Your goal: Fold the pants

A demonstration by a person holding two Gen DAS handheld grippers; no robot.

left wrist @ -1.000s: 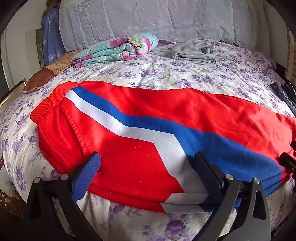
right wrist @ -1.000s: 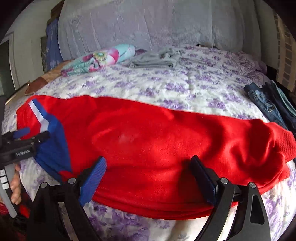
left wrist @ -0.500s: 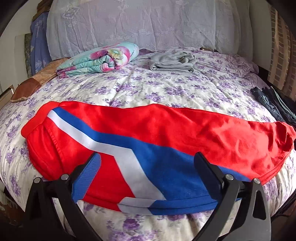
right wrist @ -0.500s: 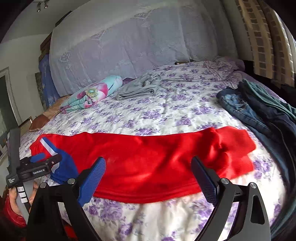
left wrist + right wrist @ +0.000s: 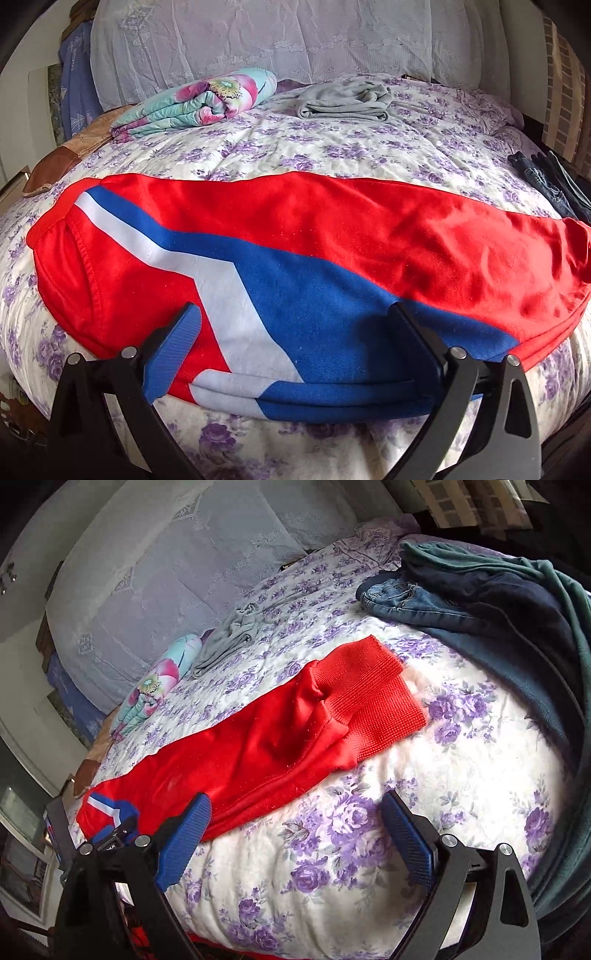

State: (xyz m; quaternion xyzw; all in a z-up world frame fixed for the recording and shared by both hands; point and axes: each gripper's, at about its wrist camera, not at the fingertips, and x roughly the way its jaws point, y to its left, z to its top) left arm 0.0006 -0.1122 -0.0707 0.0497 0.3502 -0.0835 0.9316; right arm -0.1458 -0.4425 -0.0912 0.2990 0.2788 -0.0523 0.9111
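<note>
- The left gripper (image 5: 295,347) hangs over the near edge of the red pants (image 5: 332,240), jaws wide apart and holding nothing; its blue pads frame the white and blue stripe panel without visibly pressing on it.
- The right gripper (image 5: 295,830) is spread wide too and empty, its left pad over the lower hem of the pants (image 5: 266,738), its right pad over bare floral bedspread (image 5: 369,849).
- The pants lie flat and lengthwise across the bed, waistband to the left, ribbed cuffs (image 5: 380,694) to the right.
- Farther back sit a rolled floral blanket (image 5: 199,103) and a crumpled grey garment (image 5: 343,98); a heap of jeans and dark clothes (image 5: 480,602) is piled just beyond the cuffs.
- Half a second ago the right gripper faced the middle of the leg; it has since swung toward the cuff end, while the left has closed in on the waist.
</note>
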